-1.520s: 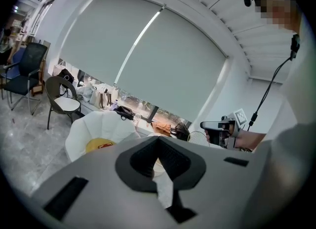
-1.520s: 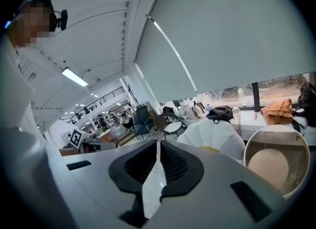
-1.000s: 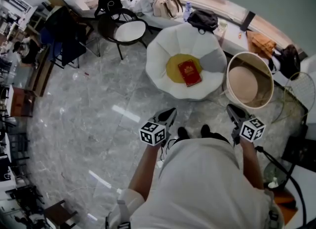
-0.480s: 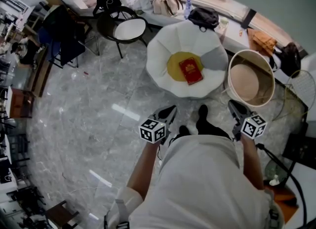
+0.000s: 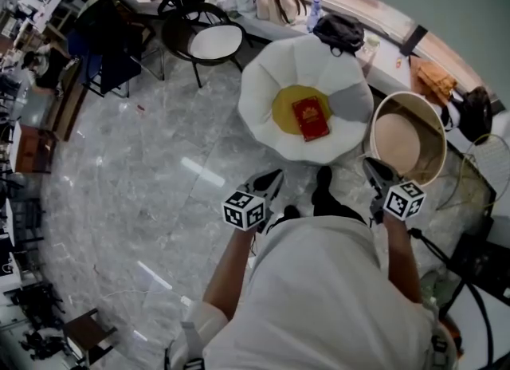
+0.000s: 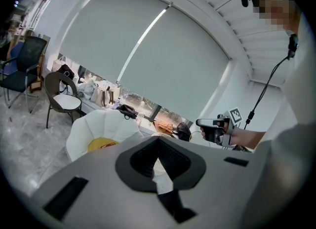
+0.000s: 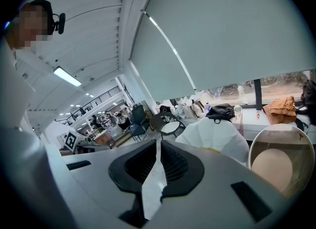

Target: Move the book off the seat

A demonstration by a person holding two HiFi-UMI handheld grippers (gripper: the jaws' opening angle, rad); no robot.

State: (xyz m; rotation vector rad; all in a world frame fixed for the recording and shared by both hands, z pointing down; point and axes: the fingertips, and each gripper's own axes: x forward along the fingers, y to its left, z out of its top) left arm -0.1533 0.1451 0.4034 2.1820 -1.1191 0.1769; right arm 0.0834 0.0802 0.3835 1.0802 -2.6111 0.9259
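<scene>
two grippers, both clenched on nothing: the left gripper (image 5: 276, 177) and the right gripper (image 5: 371, 166) are held low and well apart (a dark shoe (image 5: 323, 181) shows between them). ahead of both, the red book (image 5: 311, 118) lies flat on the yellow cushion (image 5: 285, 106) of the white seat (image 5: 267, 81). just beyond the right gripper stands a round tub (image 5: 410, 104).

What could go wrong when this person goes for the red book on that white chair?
1. The red book lies flat on the soft yellow cushion, so the jaws may slide over it or pinch the cushion instead.
2. The left gripper and right gripper are both shut and empty; one must open first.
3. The round beige tub stands close beside the white chair, so the right gripper might bump it.
</scene>
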